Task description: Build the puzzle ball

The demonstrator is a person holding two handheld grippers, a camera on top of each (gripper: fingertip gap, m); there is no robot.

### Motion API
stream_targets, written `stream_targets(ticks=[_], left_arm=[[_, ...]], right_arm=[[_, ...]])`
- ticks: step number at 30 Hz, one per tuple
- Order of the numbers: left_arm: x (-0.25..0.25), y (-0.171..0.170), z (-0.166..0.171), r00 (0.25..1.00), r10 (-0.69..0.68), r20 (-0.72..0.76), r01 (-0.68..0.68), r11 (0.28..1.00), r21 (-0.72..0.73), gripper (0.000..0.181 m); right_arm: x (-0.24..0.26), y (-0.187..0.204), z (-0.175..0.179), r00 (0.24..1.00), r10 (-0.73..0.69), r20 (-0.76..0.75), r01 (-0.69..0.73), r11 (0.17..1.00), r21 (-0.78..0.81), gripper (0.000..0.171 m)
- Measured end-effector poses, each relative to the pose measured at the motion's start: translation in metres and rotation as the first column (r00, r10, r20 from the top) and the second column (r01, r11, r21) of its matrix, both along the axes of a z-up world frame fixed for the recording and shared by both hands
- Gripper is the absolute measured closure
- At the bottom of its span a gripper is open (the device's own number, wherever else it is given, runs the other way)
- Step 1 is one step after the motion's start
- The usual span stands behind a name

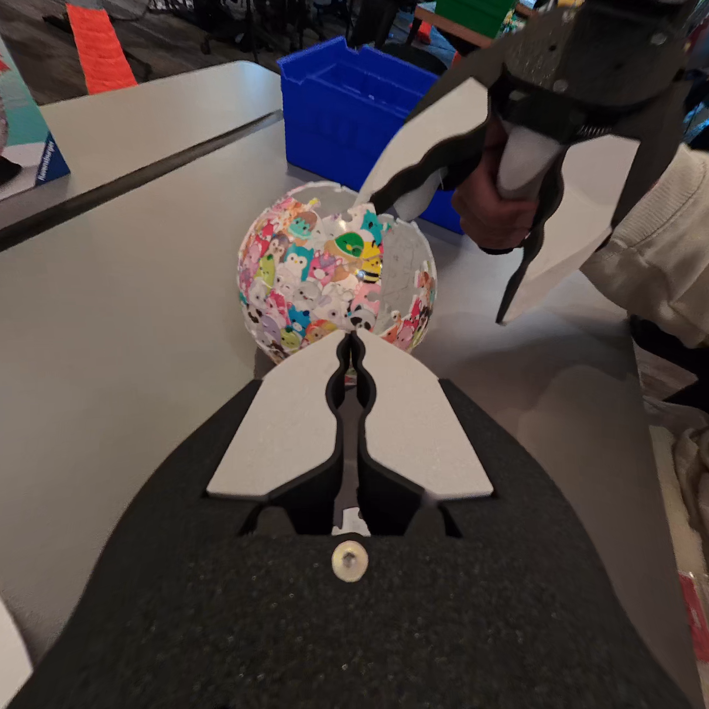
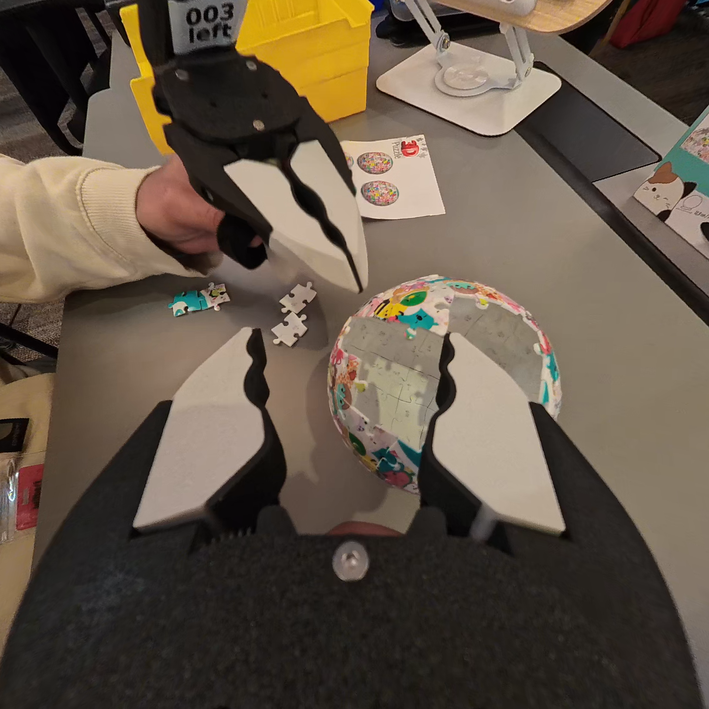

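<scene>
The puzzle ball (image 1: pixel 307 276) (image 2: pixel 387 383) stands on the grey table, colourful outside, with large open gaps that show its grey inside. My left gripper (image 1: pixel 351 337) is shut, its tips against the ball's near lower side; in the right wrist view it (image 2: pixel 358 286) hangs just above the ball's far-left edge with nothing visible in it. My right gripper (image 2: pixel 350 335) is open and empty; one finger (image 2: pixel 479 403) lies over the ball's opening and, in the left wrist view, its tip (image 1: pixel 378 199) touches the ball's top. Loose pieces lie left of the ball: a teal joined pair (image 2: pixel 199 299) and two face-down white ones (image 2: pixel 297 298) (image 2: pixel 289 330).
A yellow bin (image 2: pixel 307 57), an instruction sheet (image 2: pixel 399 180) and a white stand (image 2: pixel 472 88) sit beyond the ball. The puzzle box (image 2: pixel 683 192) is at the right edge. A blue bin (image 1: pixel 345 107) stands behind the ball in the left wrist view. The left gripper's tips are roughly 4 centimetres from the right gripper's.
</scene>
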State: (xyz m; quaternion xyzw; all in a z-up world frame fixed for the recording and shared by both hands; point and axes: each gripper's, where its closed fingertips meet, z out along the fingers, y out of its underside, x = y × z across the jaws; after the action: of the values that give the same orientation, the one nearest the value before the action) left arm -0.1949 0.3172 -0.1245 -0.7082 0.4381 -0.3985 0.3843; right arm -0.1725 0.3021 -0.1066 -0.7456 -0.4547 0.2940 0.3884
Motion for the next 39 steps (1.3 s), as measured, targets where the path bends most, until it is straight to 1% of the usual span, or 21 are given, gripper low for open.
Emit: stream_targets(ticks=[3, 7, 9, 13, 16, 20, 22, 24, 25, 27, 29, 31, 34, 38, 39], left_arm=[[0.005, -0.001, -0.006, 1.0, 0.0, -0.029, 0.001, 1.0, 0.02, 0.181], [-0.003, 0.002, 0.007, 1.0, 0.024, -0.003, -0.024, 0.999, 0.043, 0.181], [-0.001, 0.0, 0.006, 1.0, 0.01, 0.006, -0.011, 1.0, 0.025, 0.181], [0.006, 0.0, -0.007, 1.0, 0.0, -0.027, 0.0, 1.0, 0.006, 0.181], [-0.002, 0.002, -0.001, 1.0, 0.019, -0.004, -0.019, 1.0, 0.002, 0.181], [-0.017, 0.0, 0.0, 0.998, 0.058, -0.018, -0.057, 0.998, 0.018, 0.181], [-0.021, -0.008, -0.006, 0.997, 0.079, -0.017, -0.079, 0.997, -0.002, 0.181], [-0.019, -0.016, -0.009, 0.996, 0.089, 0.03, -0.087, 0.995, -0.053, 0.181], [-0.018, -0.017, -0.011, 0.993, 0.11, 0.043, -0.106, 0.991, -0.08, 0.181], [-0.011, -0.019, -0.012, 0.991, 0.104, 0.079, -0.093, 0.987, -0.133, 0.181], [-0.006, -0.017, -0.015, 0.989, 0.111, 0.094, -0.095, 0.983, -0.156, 0.181], [-0.003, -0.016, -0.016, 0.988, 0.114, 0.105, -0.096, 0.982, -0.161, 0.181], [-0.002, -0.017, -0.02, 0.989, 0.105, 0.108, -0.086, 0.983, -0.164, 0.181], [0.004, -0.019, -0.023, 0.99, 0.082, 0.111, -0.062, 0.983, -0.174, 0.181], [0.005, -0.019, -0.022, 0.99, 0.08, 0.112, -0.06, 0.983, -0.173, 0.181]], right_arm=[[0.0, 0.001, 0.0, 1.0, -0.006, 0.004, 0.005, 1.0, 0.007, 0.082], [0.0, 0.001, 0.0, 1.0, -0.003, 0.004, 0.003, 1.0, 0.003, 0.083], [0.0, 0.0, 0.0, 1.0, -0.002, 0.007, 0.002, 1.0, 0.002, 0.083], [0.0, 0.001, 0.0, 1.0, -0.006, 0.008, 0.006, 1.0, 0.005, 0.08], [0.001, 0.0, 0.0, 1.0, -0.008, 0.006, 0.008, 1.0, -0.007, 0.082], [0.005, -0.003, 0.01, 0.997, -0.075, 0.014, 0.076, 0.997, -0.032, 0.078], [0.005, -0.007, 0.016, 0.988, -0.153, 0.018, 0.154, 0.983, -0.103, 0.078], [0.001, -0.016, 0.02, 0.976, -0.218, 0.012, 0.216, 0.957, -0.192, 0.079], [-0.002, -0.02, 0.02, 0.969, -0.248, 0.007, 0.243, 0.941, -0.236, 0.077], [-0.01, -0.028, 0.016, 0.962, -0.273, 0.019, 0.265, 0.912, -0.314, 0.071], [-0.009, -0.022, 0.011, 0.947, -0.315, 0.058, 0.317, 0.89, -0.328, 0.063], [-0.007, -0.011, 0.008, 0.934, -0.351, 0.069, 0.353, 0.872, -0.338, 0.064], [-0.016, -0.009, 0.008, 0.95, -0.307, 0.051, 0.297, 0.848, -0.439, 0.066], [-0.022, -0.005, 0.01, 0.963, -0.256, 0.087, 0.264, 0.822, -0.505, 0.065], [-0.025, -0.006, 0.01, 0.968, -0.233, 0.093, 0.246, 0.812, -0.529, 0.062]])
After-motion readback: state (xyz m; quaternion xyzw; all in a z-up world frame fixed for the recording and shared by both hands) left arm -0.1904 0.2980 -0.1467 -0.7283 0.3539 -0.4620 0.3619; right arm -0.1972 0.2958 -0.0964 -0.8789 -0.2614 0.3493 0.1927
